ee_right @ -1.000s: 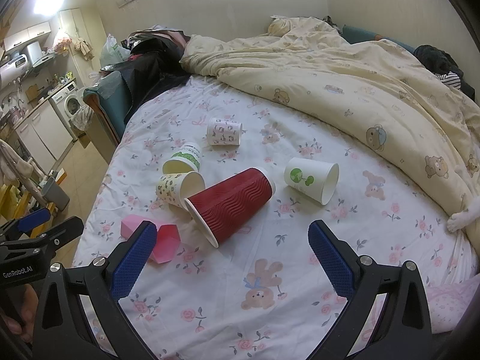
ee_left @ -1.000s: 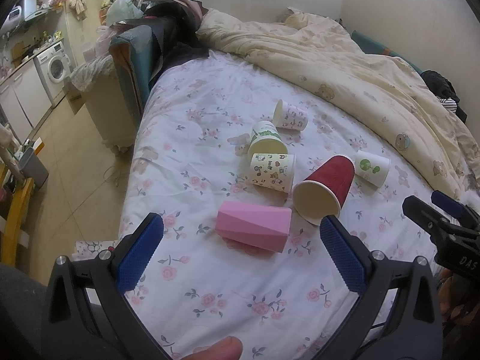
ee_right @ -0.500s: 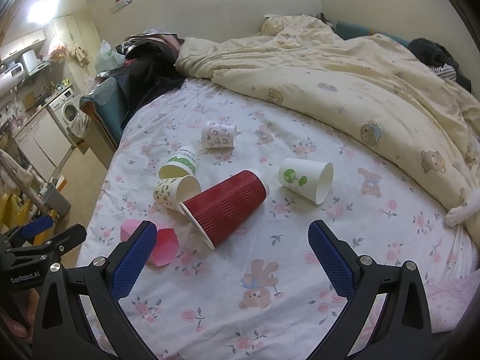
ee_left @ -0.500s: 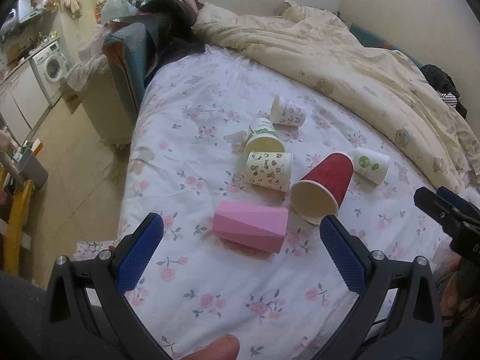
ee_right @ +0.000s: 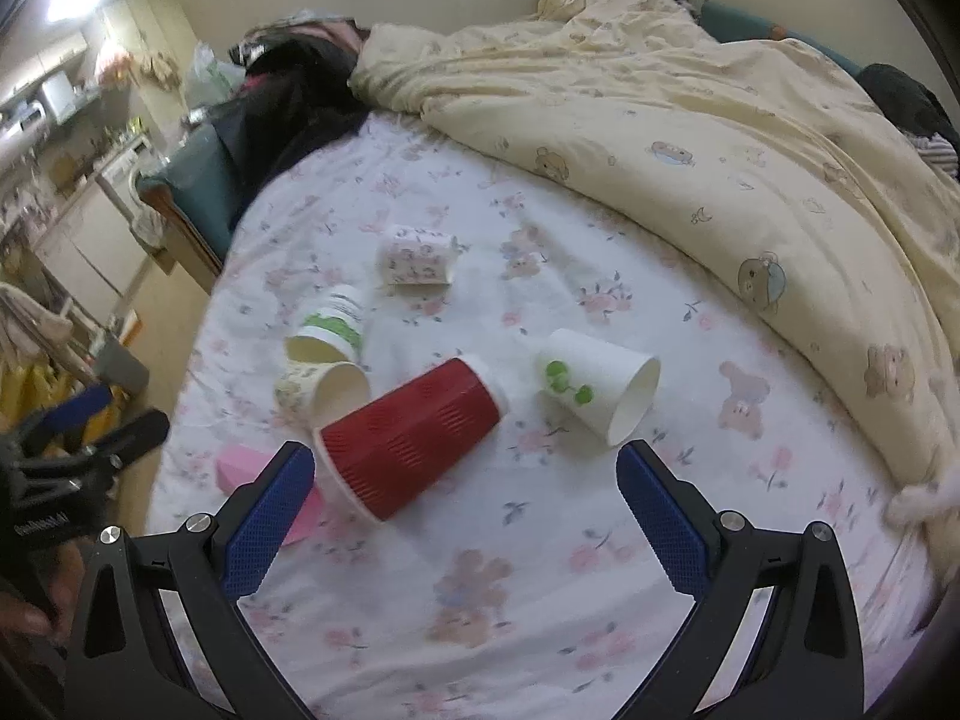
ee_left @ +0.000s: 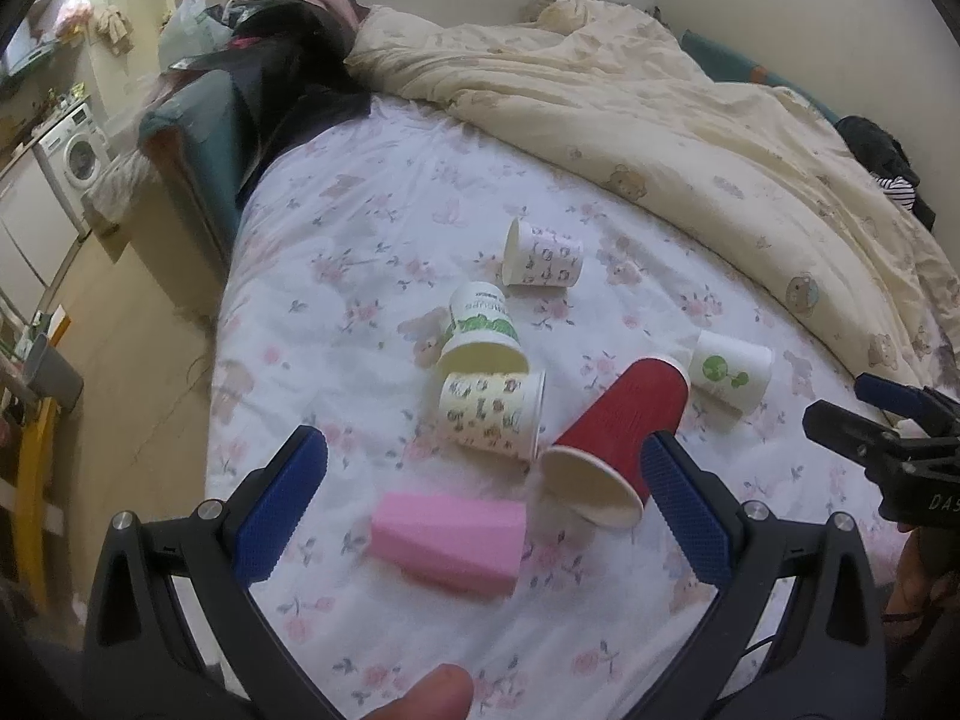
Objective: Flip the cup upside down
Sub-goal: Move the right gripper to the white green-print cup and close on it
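Right wrist view: red cup [ee_right: 411, 435] lies on its side on the bed [ee_right: 540, 570], mouth toward 8 o'clock, base toward 2. Right gripper [ee_right: 465, 525] wide open, empty, not touching it. Left gripper [ee_left: 483, 507] wide open, empty, above pink cup [ee_left: 447, 540]. Lettering on the grippers is unreadable.

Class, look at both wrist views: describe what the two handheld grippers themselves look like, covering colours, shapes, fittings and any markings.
Each gripper is a black, Y-shaped frame with triangular cut-outs and round silver screws. The left gripper and right gripper both carry two long, textured blue finger pads. White lettering marks the bodies, only partly legible. Bare skin of the holding hands shows at the picture edges; no sleeves or cables are clearly visible.
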Demonstrator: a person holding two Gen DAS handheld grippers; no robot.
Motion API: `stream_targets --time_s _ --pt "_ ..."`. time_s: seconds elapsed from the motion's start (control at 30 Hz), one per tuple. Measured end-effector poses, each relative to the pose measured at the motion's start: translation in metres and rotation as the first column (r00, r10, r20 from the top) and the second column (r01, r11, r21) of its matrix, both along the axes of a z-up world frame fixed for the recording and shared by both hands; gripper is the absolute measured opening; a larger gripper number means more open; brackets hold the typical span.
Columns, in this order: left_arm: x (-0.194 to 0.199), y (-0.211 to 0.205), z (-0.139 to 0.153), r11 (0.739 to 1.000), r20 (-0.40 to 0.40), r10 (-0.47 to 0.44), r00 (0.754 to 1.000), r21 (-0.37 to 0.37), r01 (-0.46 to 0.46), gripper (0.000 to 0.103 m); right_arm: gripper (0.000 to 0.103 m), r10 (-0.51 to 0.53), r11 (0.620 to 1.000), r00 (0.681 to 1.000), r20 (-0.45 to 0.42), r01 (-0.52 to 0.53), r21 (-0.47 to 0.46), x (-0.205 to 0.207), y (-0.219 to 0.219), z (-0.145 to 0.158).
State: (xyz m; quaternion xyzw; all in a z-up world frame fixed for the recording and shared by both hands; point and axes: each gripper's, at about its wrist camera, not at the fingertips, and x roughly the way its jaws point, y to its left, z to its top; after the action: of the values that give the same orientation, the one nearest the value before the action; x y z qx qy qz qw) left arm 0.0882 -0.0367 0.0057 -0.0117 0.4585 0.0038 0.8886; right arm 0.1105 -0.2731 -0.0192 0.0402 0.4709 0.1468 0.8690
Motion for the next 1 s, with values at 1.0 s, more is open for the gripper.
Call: stream_targets --time_s 1.0 --pt "0.058 -0.008 -0.049 1.0 -0.117 0.001 0.993 -0.016 -0.003 0.103 0.103 0.254 0.798 0.912 -0.321 -0.386 -0.463 0.141 0.004 -0.13"
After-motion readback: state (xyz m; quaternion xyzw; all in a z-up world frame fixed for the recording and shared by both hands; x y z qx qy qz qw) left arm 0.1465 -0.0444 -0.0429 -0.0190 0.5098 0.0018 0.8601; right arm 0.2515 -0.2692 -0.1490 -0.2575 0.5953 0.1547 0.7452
